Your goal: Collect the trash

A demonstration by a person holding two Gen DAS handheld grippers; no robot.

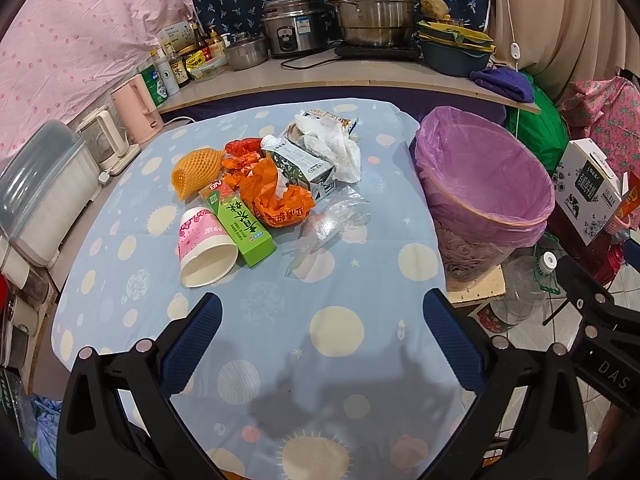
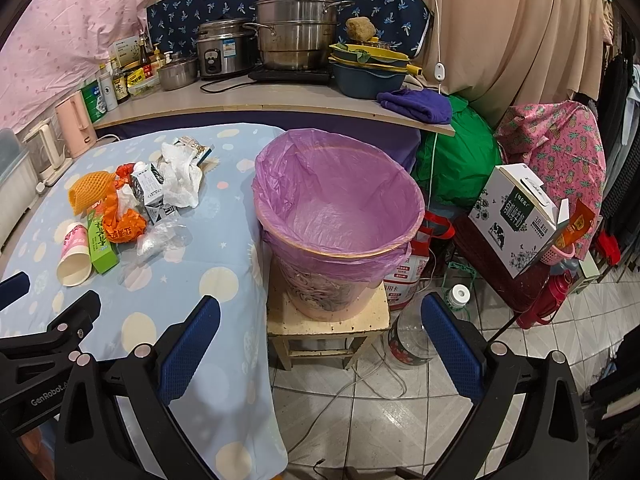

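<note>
Trash lies piled on the blue dotted tablecloth [image 1: 340,360]: a tipped paper cup [image 1: 206,250], a green box [image 1: 240,224], an orange wrapper [image 1: 276,196], an orange foam net [image 1: 196,170], a milk carton [image 1: 300,162], a white plastic bag [image 1: 332,144] and clear film [image 1: 332,220]. The purple-lined bin [image 2: 340,216] stands on a small stool [image 2: 328,324] right of the table and looks empty inside. My left gripper [image 1: 322,312] hovers open over the table's near side, short of the pile. My right gripper [image 2: 320,312] is open in front of the bin, holding nothing.
A counter [image 2: 240,100] behind carries steel pots [image 2: 296,28], a rice cooker, bottles and stacked basins. Two kettles [image 1: 132,112] stand at the table's left edge. On the floor by the stool are a plastic jug [image 2: 416,340], cables and a printed carton [image 2: 516,216].
</note>
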